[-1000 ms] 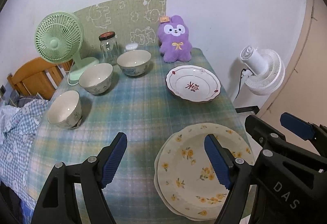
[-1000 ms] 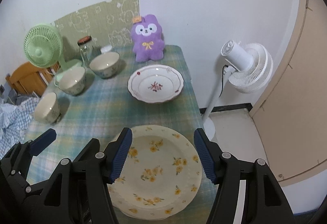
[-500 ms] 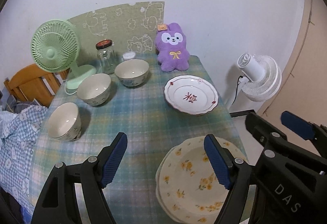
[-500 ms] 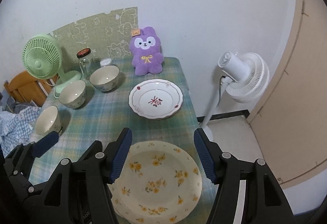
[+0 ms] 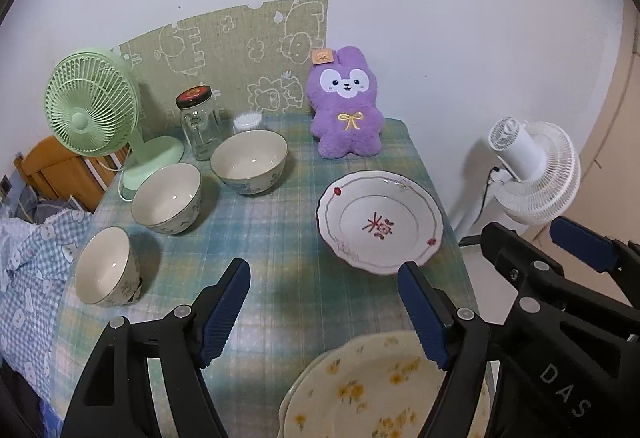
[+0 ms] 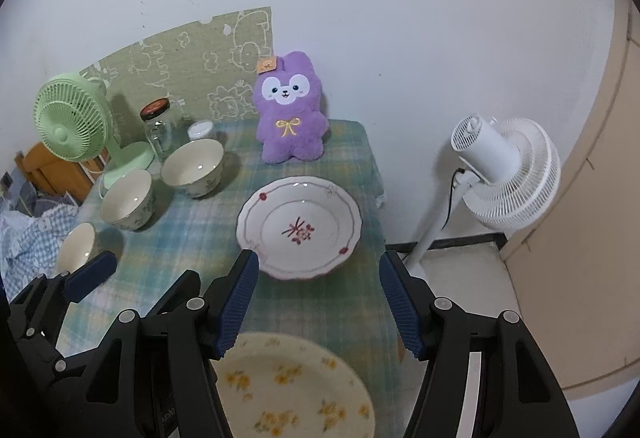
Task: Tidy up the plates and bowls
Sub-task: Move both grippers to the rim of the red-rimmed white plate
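Checked counter (image 5: 280, 238), landmark the purple plush rabbit (image 5: 346, 110) at its back: red-flowered plate (image 5: 380, 222) just in front of the rabbit; yellow-flowered plates (image 5: 360, 394), stacked, at the near edge; three bowls, large (image 5: 249, 161), middle (image 5: 166, 198), small (image 5: 106, 272), in a row to the rabbit's left; glass jar (image 5: 198, 122) and green fan (image 5: 90, 106) behind them. Left gripper (image 5: 324, 314) and right gripper (image 6: 318, 308) both agape, holding nothing, above the yellow-flowered plates

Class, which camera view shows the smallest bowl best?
The left wrist view: the smallest bowl shows whole, rim and inside, at the table's near left edge. In the right wrist view the same bowl is smaller and partly hidden behind the left hand-held gripper.
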The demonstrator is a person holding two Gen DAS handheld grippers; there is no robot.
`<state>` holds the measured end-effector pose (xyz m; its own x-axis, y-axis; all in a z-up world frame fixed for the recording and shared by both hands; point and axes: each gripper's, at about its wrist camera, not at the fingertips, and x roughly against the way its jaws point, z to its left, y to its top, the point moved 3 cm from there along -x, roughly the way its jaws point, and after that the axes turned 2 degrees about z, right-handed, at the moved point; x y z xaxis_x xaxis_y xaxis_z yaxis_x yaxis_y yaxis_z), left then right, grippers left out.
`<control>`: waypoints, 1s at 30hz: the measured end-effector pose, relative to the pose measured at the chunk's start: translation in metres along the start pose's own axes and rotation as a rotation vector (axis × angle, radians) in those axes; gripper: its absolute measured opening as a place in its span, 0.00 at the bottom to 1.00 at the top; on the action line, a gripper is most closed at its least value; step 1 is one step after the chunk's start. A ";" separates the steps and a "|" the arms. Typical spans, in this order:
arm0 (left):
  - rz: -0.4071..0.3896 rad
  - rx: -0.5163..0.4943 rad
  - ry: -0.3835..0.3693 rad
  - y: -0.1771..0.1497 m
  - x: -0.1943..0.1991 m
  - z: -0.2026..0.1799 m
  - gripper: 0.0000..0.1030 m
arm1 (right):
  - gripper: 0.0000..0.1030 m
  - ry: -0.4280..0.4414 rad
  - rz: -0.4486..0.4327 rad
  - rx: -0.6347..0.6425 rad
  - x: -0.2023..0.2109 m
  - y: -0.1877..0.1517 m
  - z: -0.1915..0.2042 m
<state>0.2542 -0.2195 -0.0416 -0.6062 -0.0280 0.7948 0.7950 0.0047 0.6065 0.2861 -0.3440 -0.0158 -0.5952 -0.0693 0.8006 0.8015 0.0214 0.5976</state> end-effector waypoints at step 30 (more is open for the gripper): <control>0.081 0.031 0.061 0.048 -0.139 -0.021 0.59 | 0.64 0.031 0.016 0.007 -0.152 0.046 -0.040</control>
<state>0.3775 -0.2362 -0.1233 -0.5364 -0.0870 0.8395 0.8401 0.0404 0.5410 0.4163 -0.3728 -0.1118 -0.5799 -0.0995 0.8086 0.8105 0.0303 0.5850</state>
